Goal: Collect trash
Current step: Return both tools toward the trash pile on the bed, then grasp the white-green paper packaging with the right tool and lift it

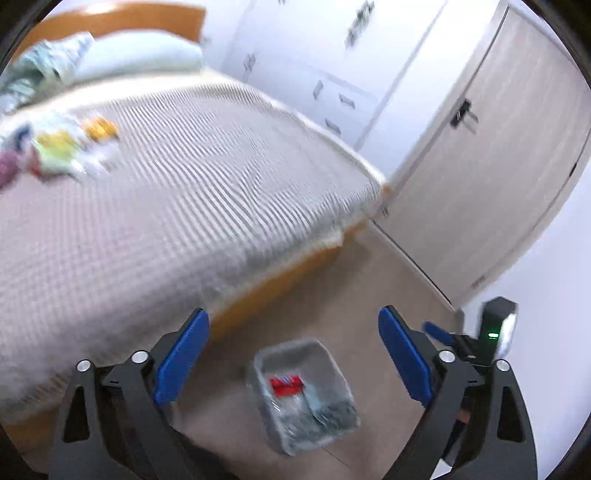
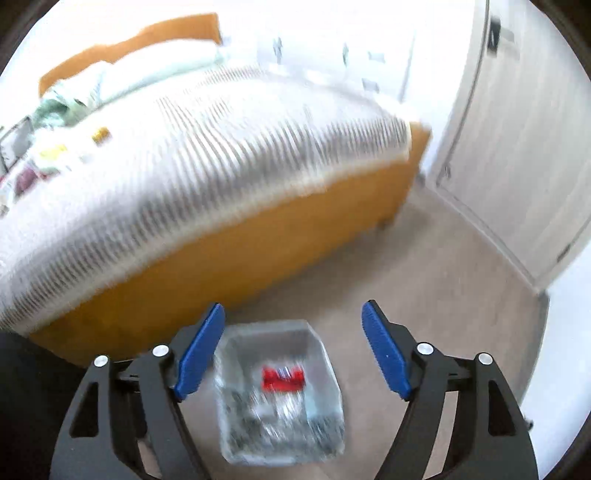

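Your left hand-held gripper [image 1: 293, 354] is spread wide with nothing between its 2 blue-padded fingers [image 1: 183, 356], and it hangs above the beige floor [image 1: 369, 280]. Your right hand-held gripper [image 2: 293, 349] is just as wide and just as empty. Both views are blurred.

Below and between the fingers in each view sits the clear rectangular plastic bin [image 1: 303, 395] on the floor, just beside the orange wooden bed frame [image 2: 207, 266]. Inside it lies a red wrapper [image 1: 286, 384] on top of crumpled silvery and dark scraps [image 1: 317, 413] that are too smeared to make out one by one.

More trash is still on the bed, well apart from the bin: a loose cluster of yellow, pink and white wrappers [image 1: 55, 151] rests on the grey-and-white striped bedspread [image 1: 207, 177] near the pillow end, with a small orange-yellow piece [image 1: 99, 129] just beside it. A pale green pillow [image 1: 136, 55] lies against the orange headboard [image 1: 122, 18].

Beyond the bed's foot stands a light wood-grain door [image 1: 491, 162], and white cupboards with small dark handles [image 1: 332, 74] fill the far wall.
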Demonstrator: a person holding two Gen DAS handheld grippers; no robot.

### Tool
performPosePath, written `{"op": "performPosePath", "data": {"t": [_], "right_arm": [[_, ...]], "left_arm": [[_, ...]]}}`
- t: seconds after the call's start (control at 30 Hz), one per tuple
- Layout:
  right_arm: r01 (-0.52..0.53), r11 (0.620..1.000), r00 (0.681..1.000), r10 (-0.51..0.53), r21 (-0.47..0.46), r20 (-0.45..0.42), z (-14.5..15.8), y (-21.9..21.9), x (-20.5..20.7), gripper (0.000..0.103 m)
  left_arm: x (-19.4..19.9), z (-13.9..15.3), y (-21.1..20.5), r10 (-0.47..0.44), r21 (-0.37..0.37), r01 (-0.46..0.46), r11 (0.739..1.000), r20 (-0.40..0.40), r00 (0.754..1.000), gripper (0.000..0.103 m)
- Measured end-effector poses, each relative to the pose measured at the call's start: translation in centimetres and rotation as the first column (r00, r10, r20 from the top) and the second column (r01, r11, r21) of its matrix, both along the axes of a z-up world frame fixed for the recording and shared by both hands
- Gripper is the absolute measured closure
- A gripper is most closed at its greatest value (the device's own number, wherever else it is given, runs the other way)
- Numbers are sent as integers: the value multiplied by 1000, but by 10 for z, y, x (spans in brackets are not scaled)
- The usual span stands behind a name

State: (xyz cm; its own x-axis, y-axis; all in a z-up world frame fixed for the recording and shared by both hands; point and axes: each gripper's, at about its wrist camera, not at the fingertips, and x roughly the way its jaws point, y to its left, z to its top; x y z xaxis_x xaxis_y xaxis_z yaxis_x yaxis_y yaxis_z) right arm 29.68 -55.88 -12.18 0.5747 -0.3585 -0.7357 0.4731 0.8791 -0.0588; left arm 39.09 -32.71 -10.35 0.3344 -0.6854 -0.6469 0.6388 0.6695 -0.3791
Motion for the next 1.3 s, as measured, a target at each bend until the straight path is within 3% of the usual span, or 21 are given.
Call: {"op": "performPosePath", "data": {"t": [0.1, 0.2, 0.3, 0.4, 0.53, 0.63, 0.7, 0.8, 0.93, 1.03, 1.07, 1.1, 1.13, 1.2, 1.3], "right_arm": [[-68, 997, 993, 72, -44, 89, 35, 40, 20, 24], [-159, 983, 977, 170, -86, 132, 54, 92, 51, 23], [-264, 959, 952, 276, -99, 133, 59, 147, 93, 23], [-351, 928, 927, 363, -122, 92, 54, 195, 138, 23], [-439, 883, 888, 455, -163, 73, 47, 255, 189, 23], [-491, 858, 861, 504, -152, 62, 36, 293, 240, 23], [-520, 840, 847, 531, -157, 33, 30, 311, 273, 23], [-549, 815, 831, 555, -184, -18, 21, 340, 328, 23], [-550, 813, 833, 549, -191, -64, 12, 356, 391, 23], [-531, 822, 847, 517, -204, -120, -2, 361, 437, 25], [-521, 831, 853, 504, -194, -134, -7, 358, 453, 37], [-517, 837, 856, 500, -181, -134, -9, 356, 461, 64], [-508, 846, 861, 492, -161, -129, -9, 352, 466, 77], [-486, 865, 873, 476, -123, -101, -1, 341, 469, 90], [-473, 871, 876, 481, -131, 40, 36, 335, 441, 99]], "left_arm": [[25, 22, 55, 93, -24, -91, 996, 88, 992, 9], [56, 30, 115, 251, -37, -248, 968, 152, 956, 8], [95, 21, 183, 447, -34, -449, 893, 187, 875, 8], [122, 12, 237, 558, -24, -565, 825, 205, 804, 8], [158, 14, 286, 627, -9, -640, 768, 210, 750, 8], [183, 9, 324, 709, 24, -727, 686, 206, 675, 8], [197, 2, 343, 748, 45, -758, 651, 137, 650, 8], [209, -10, 362, 759, 43, -761, 647, 58, 648, 8], [229, -19, 372, 775, 90, -777, 623, 60, 629, 8], [241, -29, 375, 779, 101, -776, 623, 15, 627, 8], [244, -32, 374, 778, 106, -774, 624, 9, 628, 8], [250, -34, 373, 777, 114, -773, 625, 8, 629, 8], [254, -37, 372, 775, 124, -770, 626, 11, 632, 8], [256, -40, 369, 773, 140, -767, 627, 18, 635, 8], [260, -45, 373, 779, 142, -772, 620, 13, 627, 8]]}}
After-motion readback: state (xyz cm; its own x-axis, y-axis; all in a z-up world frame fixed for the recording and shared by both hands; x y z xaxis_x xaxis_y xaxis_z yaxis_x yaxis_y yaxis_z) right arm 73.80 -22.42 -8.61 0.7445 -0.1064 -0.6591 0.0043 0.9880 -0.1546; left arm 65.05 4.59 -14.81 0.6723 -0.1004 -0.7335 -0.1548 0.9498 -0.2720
